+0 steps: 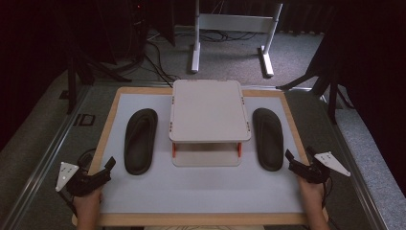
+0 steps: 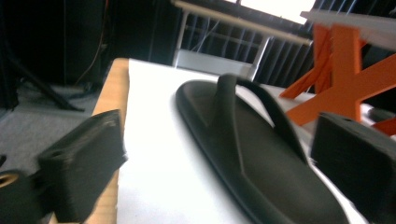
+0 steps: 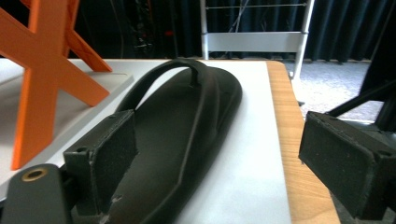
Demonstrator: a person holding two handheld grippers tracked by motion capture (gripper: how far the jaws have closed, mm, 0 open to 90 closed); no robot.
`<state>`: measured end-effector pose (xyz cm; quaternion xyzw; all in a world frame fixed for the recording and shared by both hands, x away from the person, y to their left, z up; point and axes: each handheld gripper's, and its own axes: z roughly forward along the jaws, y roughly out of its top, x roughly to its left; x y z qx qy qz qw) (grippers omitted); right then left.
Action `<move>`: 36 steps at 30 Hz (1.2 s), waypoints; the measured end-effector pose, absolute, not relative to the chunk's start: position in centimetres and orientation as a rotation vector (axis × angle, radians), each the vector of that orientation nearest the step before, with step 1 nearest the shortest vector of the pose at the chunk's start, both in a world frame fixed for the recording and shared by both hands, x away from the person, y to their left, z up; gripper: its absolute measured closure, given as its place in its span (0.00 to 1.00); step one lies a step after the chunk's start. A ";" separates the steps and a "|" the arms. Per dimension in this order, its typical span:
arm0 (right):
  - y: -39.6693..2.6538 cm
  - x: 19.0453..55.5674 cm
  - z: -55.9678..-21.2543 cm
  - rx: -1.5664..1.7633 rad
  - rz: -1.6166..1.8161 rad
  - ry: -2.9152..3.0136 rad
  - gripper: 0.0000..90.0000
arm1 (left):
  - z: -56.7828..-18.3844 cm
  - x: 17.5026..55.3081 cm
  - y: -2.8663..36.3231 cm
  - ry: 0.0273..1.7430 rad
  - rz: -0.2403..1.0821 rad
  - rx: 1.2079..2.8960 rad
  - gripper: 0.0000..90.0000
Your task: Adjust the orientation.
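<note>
Where the high view flattens both slippers (image 1: 140,140) (image 1: 268,138) — raised toe straps (image 2: 252,100) between empty, wide-open jaws.

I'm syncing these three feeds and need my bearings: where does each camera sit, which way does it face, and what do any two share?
High view: above the table's near edge, looking forward and down; forearms, left gripper and right gripper enter from below.
Left gripper view: low between open jaws, facing the left flip-flop.
Right gripper view: low between open jaws, facing the right flip-flop.
Shared: both gripper views show the small shelf's orange legs.
</note>
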<state>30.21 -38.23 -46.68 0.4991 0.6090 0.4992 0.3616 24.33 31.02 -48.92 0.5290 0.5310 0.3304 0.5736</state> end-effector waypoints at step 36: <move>-37.5 30.7 -46.9 1.268 1.264 1.654 0.12 | -43.1 28.2 31.3 1.392 0.503 1.671 0.05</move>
